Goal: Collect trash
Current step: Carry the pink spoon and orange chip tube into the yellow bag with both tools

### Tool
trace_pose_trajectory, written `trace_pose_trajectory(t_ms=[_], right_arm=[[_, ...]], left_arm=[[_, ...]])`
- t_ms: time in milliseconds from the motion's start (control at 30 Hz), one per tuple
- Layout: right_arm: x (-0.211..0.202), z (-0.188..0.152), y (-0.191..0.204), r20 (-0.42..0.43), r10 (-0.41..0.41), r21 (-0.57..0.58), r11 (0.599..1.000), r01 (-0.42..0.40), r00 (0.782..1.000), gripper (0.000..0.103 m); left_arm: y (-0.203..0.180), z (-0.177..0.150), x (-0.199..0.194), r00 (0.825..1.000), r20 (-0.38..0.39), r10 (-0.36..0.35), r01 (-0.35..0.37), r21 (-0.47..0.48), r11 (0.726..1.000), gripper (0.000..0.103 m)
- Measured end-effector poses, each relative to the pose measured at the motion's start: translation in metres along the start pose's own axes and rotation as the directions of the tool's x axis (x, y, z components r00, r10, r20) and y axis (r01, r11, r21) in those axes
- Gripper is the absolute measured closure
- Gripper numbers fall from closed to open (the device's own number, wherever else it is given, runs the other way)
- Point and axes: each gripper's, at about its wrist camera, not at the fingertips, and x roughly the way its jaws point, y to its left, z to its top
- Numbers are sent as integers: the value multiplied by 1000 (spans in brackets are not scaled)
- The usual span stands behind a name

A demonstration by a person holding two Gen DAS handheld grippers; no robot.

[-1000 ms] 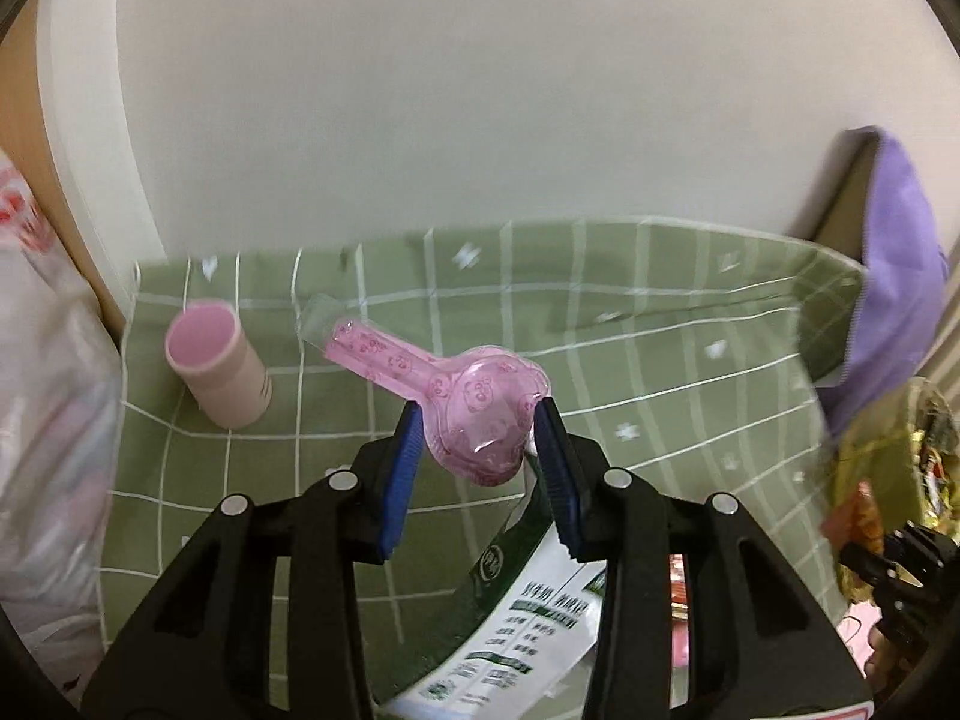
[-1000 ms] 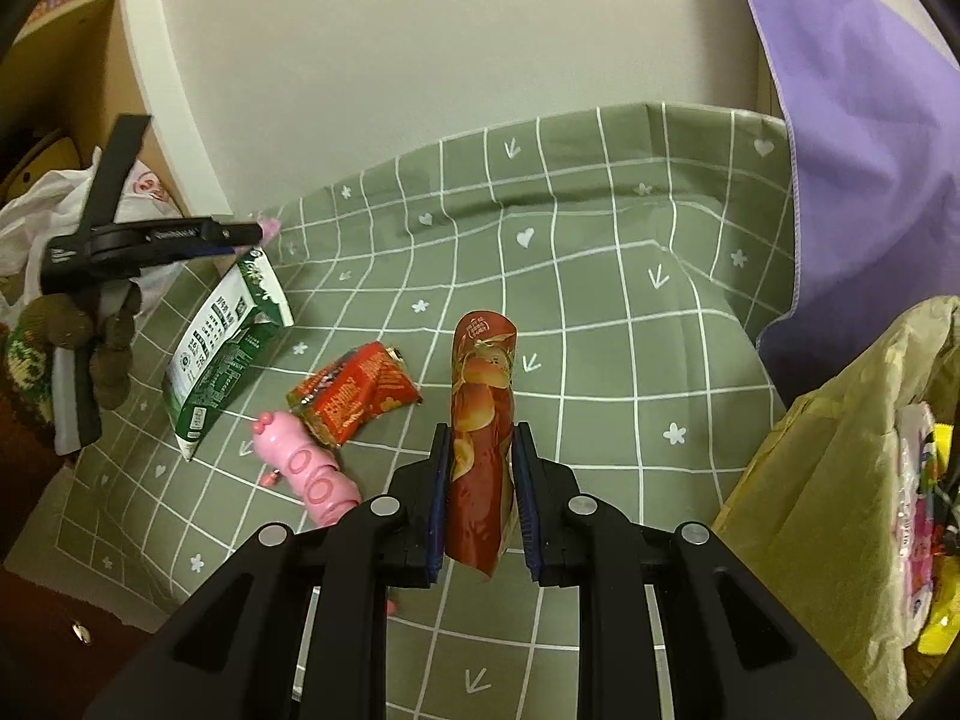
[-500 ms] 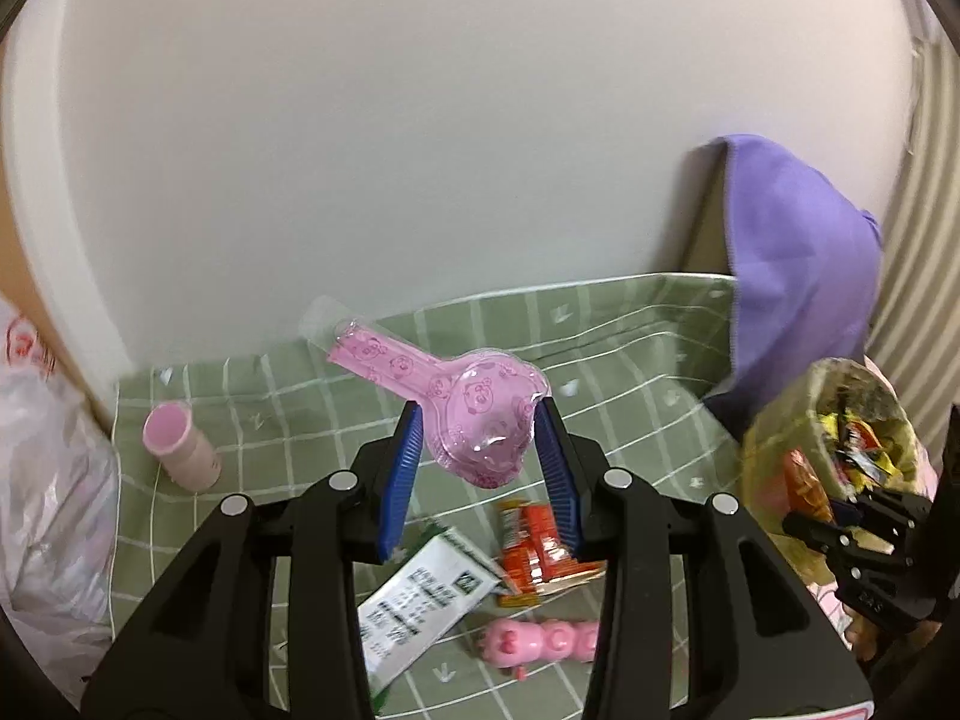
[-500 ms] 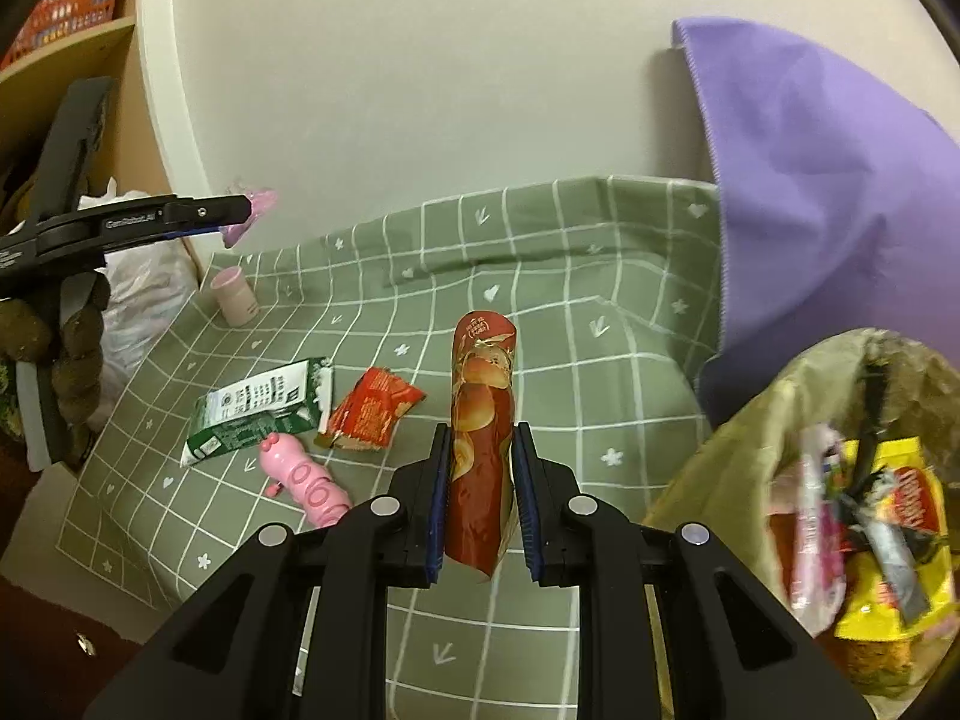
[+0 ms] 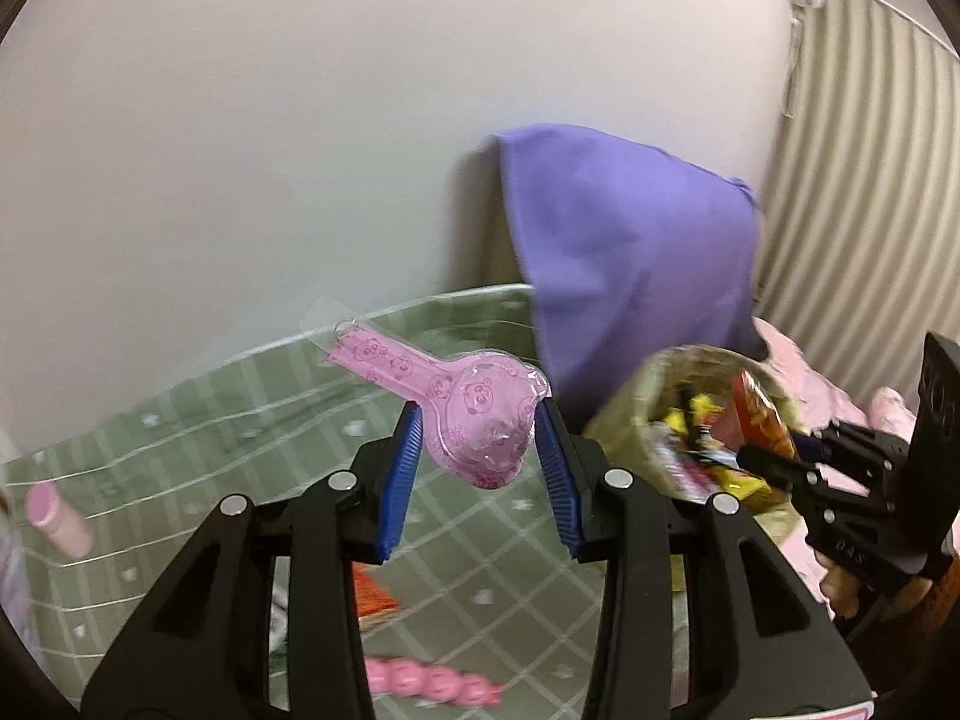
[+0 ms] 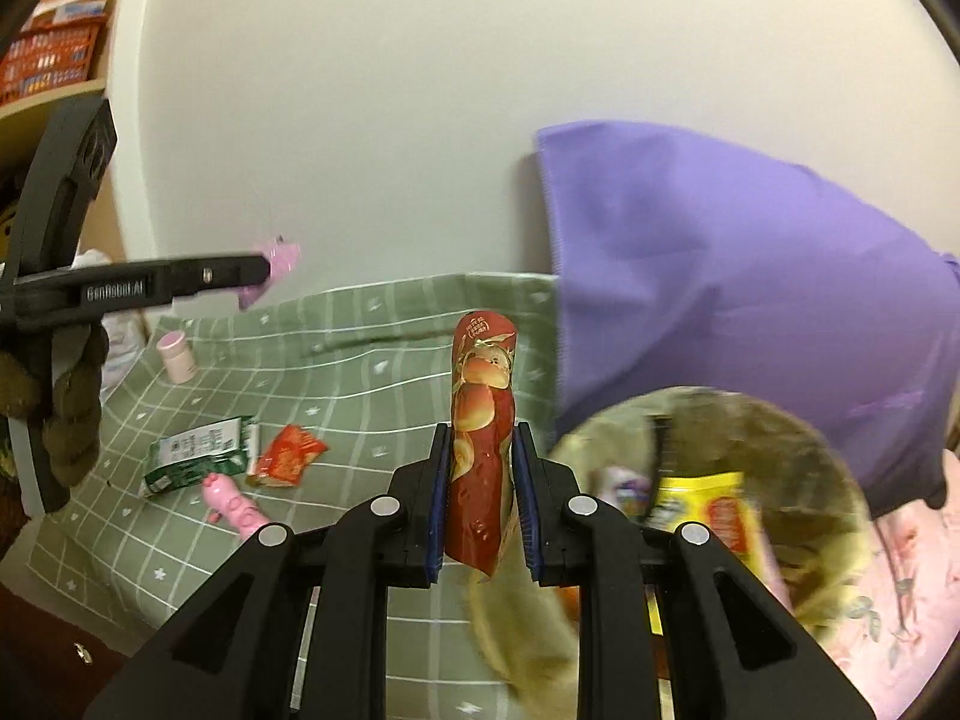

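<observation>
My left gripper (image 5: 477, 450) is shut on a pink spoon-shaped plastic pack (image 5: 474, 414) and holds it high above the green checked cloth (image 5: 240, 396). My right gripper (image 6: 480, 474) is shut on a red snack wrapper (image 6: 480, 420), held upright beside the open trash bag (image 6: 798, 450). The bag (image 5: 660, 384) holds several wrappers. The left gripper also shows in the right wrist view (image 6: 264, 273), and the right gripper in the left wrist view (image 5: 774, 456) at the bag's rim. On the cloth lie a green carton (image 6: 198, 462), a red packet (image 6: 291, 456), a pink pig-shaped toy (image 6: 237, 504) and a pink cup (image 6: 176, 356).
A purple cloth (image 6: 720, 276) hangs behind the bag against the white wall. Pink floral fabric (image 6: 900, 594) lies at the right. A shelf with orange boxes (image 6: 54, 42) stands at the far left, and a white plastic bag (image 6: 117, 348) sits by the cloth's left edge.
Both grippers have risen and swung right toward the trash bag, each still holding its item. The bag now fills the right wrist view's lower right.
</observation>
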Motion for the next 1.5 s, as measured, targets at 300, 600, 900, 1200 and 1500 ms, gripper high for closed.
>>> trace_pose_trajectory(t_ms=[300,600,900,1200,1500], right_arm=[[-45,-13,-52,22,-161,92,983,159,987,83],[-54,-33,-106,-22,-187,172,967,188,982,83],[-23,-41,-127,-78,-128,154,978,139,989,83],[18,-45,-132,-171,-81,83,992,96,982,83],[34,-47,-149,-191,-101,117,985,125,976,83]], left_arm=[[-69,2,36,983,-56,-173,177,75,981,66],[-128,-8,76,924,-175,-340,361,106,927,66],[-177,-29,153,873,-385,-299,387,175,905,66],[-178,-49,171,878,-425,-218,329,209,921,66],[-177,-45,167,861,-422,-286,379,157,912,66]])
